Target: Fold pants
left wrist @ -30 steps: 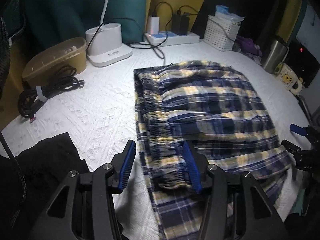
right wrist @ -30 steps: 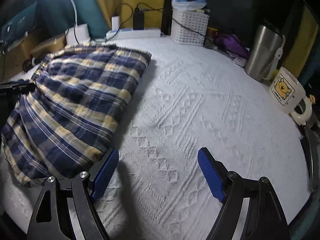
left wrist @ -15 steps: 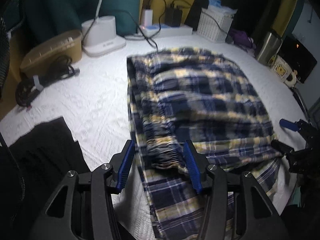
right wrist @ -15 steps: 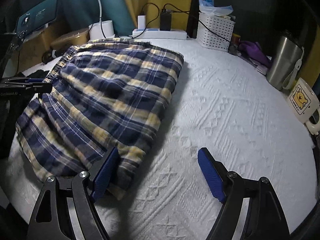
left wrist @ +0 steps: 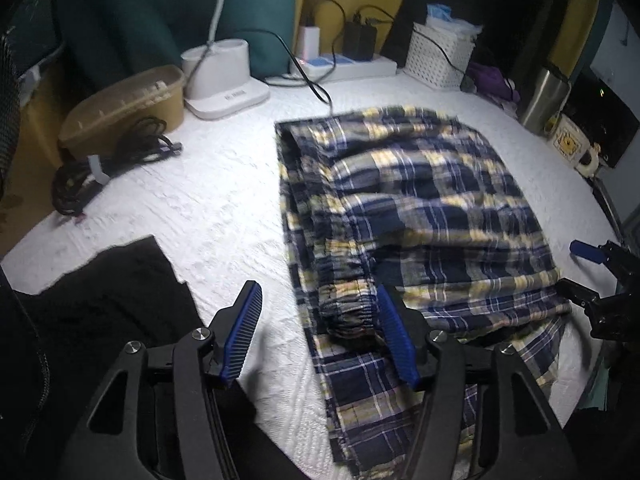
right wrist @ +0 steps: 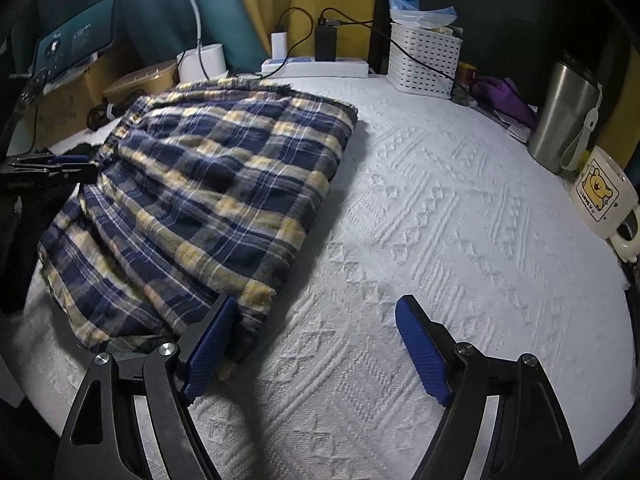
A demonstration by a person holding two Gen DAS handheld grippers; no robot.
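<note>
Because the left tool (left wrist: 320, 336) has just been opening, with the gathered waistband of the plaid pants (left wrist: 400, 208) lying loose between its spread jaws and not pinched, the top layer could slump off the fold as it draws back. The right tool (right wrist: 312, 344) stands wide open and empty at the bundle's near corner, where it could snag the cloth. Folded over, rumpled and bulging, the pants lie on the white textured table (right wrist: 460, 240), a longer layer poking out beneath.

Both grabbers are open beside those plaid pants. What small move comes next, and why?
Probably lift both away. The left hand-held gripper, whose jaws have just been opening, and the right hand-held gripper grip nothing, and the plaid pants already lie folded on the white cloth.
</note>
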